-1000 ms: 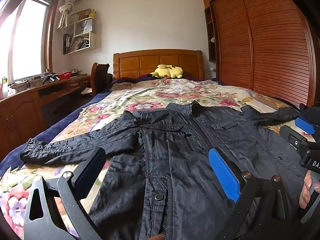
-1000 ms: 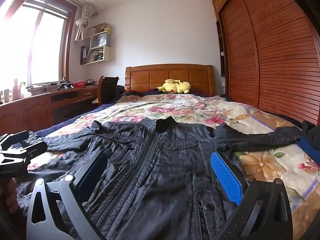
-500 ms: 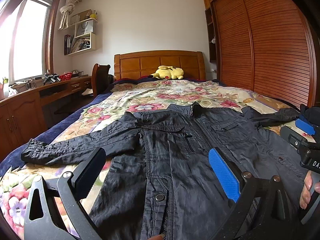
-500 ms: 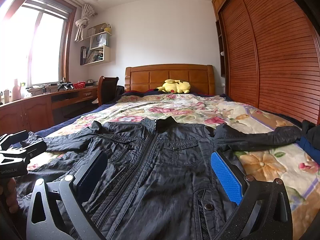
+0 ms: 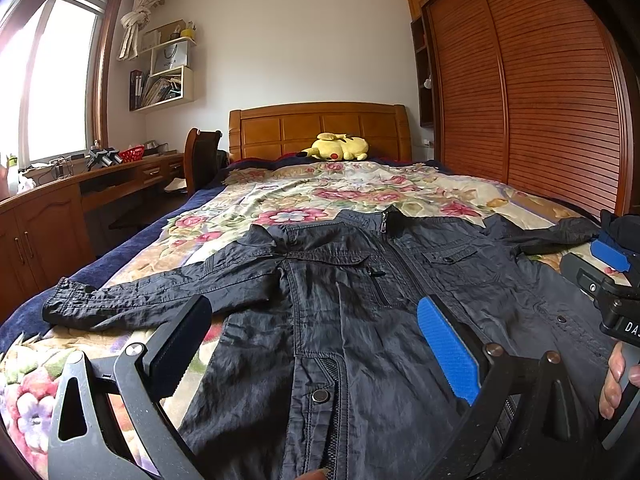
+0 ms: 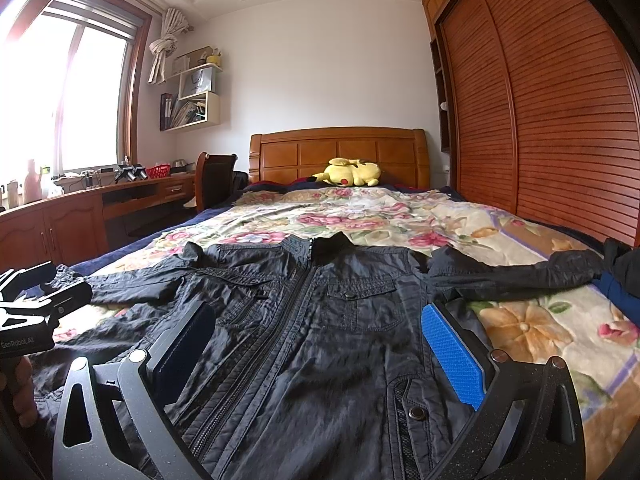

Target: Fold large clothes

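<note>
A dark navy zip-up jacket (image 5: 360, 280) lies front up and spread flat on the floral bedspread (image 5: 320, 192), collar toward the headboard, both sleeves stretched out sideways. It also shows in the right wrist view (image 6: 320, 320). My left gripper (image 5: 312, 344) is open and empty, hovering above the jacket's lower left front. My right gripper (image 6: 320, 344) is open and empty above the lower right front. Each gripper appears at the edge of the other's view: the right one (image 5: 612, 280), the left one (image 6: 36, 300).
A yellow plush toy (image 5: 336, 147) lies by the wooden headboard (image 5: 320, 128). A wooden desk (image 5: 80, 184) and chair (image 5: 202, 156) stand left of the bed. A slatted wardrobe (image 5: 540, 100) runs along the right. Dark folded clothing (image 6: 624, 276) lies at the right bed edge.
Both grippers have stayed open and nearly still over the jacket's hem; the views shifted only slightly. The jacket has not moved.
</note>
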Demonstrator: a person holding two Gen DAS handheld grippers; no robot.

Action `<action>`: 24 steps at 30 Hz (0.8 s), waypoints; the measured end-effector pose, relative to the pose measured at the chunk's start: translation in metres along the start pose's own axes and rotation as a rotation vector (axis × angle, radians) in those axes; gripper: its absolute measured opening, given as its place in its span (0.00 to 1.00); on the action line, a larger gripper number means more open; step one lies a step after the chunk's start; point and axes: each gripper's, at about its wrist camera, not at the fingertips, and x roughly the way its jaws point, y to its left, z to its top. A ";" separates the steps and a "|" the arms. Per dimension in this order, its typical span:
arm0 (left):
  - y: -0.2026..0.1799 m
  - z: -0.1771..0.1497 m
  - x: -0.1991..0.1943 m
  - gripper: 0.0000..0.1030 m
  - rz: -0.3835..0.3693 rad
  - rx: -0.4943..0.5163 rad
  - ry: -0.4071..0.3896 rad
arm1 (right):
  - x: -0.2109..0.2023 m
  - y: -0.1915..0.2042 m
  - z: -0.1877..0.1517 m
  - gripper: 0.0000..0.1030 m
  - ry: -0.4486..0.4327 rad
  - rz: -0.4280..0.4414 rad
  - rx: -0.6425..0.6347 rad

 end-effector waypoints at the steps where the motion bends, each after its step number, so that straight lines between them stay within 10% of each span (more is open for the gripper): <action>1: 0.000 0.000 0.000 1.00 0.000 0.000 0.000 | 0.000 0.000 0.000 1.00 0.000 0.000 0.000; 24: 0.001 0.002 -0.002 1.00 -0.001 -0.002 0.001 | -0.001 0.001 0.000 1.00 0.000 0.000 0.002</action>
